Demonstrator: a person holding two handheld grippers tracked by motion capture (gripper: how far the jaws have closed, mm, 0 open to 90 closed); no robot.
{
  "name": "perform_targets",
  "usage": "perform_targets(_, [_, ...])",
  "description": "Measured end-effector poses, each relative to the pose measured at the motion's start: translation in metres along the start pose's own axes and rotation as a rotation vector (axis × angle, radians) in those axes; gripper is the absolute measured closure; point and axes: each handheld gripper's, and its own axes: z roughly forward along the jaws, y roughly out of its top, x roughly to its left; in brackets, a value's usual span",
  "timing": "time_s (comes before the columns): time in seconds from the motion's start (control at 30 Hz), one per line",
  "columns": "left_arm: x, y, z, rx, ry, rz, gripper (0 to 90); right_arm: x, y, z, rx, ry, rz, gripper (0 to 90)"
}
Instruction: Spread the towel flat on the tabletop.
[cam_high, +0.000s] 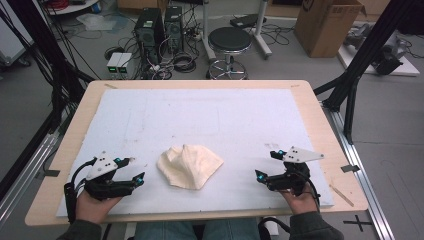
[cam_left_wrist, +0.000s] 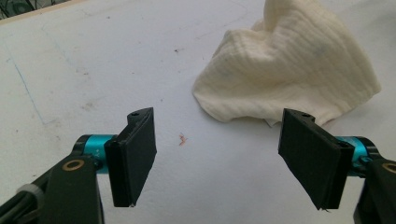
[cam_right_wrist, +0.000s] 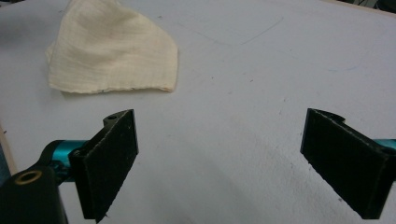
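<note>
With both jaws spread and empty, the left gripper (cam_high: 134, 170) at nine o'clock and right gripper (cam_high: 266, 165) at three flanked the crumpled cream muslin cloth (cam_high: 189, 165), whose loose folds risked bunching or slipping from a shallow pinch.

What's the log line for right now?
left gripper: open, empty | right gripper: open, empty | cream cloth: crumpled between them, untouched

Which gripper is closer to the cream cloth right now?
Left. The left gripper sits just off the left edge of the cream cloth, open and not touching it. The right gripper is farther off to the cloth's right, also open.
</note>
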Motion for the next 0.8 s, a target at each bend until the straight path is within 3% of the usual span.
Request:
perform_targets(0.53, [-0.0008,0.0001,-0.0021,-0.01,-0.004,-0.002,27.8,0.0023,0.0016,0.0013,-0.005,0.004,-0.008,10.4])
perform_targets(0.8, [-0.005,0.008,0.0024,-0.023,-0.018,0.009,28.0,0.0029,0.0019,0.0002,-0.009,-0.003,-0.015,10.4])
